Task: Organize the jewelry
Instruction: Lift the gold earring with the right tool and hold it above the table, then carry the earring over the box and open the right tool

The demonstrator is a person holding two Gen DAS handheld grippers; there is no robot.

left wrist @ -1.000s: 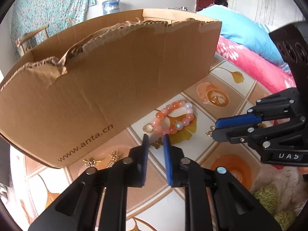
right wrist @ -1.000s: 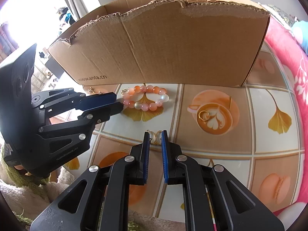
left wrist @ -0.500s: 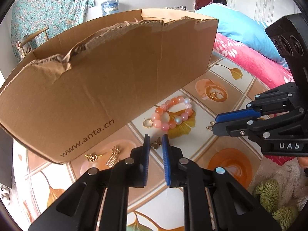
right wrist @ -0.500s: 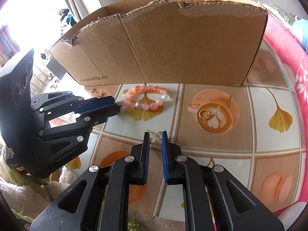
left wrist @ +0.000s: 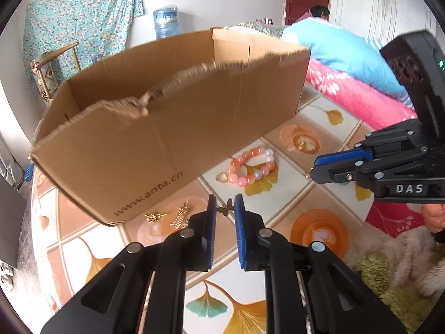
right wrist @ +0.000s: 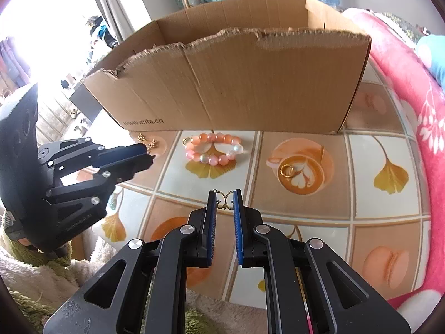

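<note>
Small gold butterfly charm (left wrist: 225,206) is pinched between the left gripper (left wrist: 224,208) tips, above the tablecloth. The open brown cardboard box (left wrist: 172,128) rises just beyond and to the left of it, long axis running left to right, so the left hand is nearer the box opening. The right gripper (right wrist: 224,201) is clamped on a gold openwork butterfly piece (right wrist: 225,199), nearer the viewer than the box front. The pink bead bracelet (right wrist: 212,149), gold rings (right wrist: 287,170) and gold earrings (left wrist: 167,217) lie on the glossy tile-print tablecloth (right wrist: 311,203). A pink blanket (left wrist: 358,97) lies right and a floral curtain (left wrist: 80,14) hangs far.
</note>
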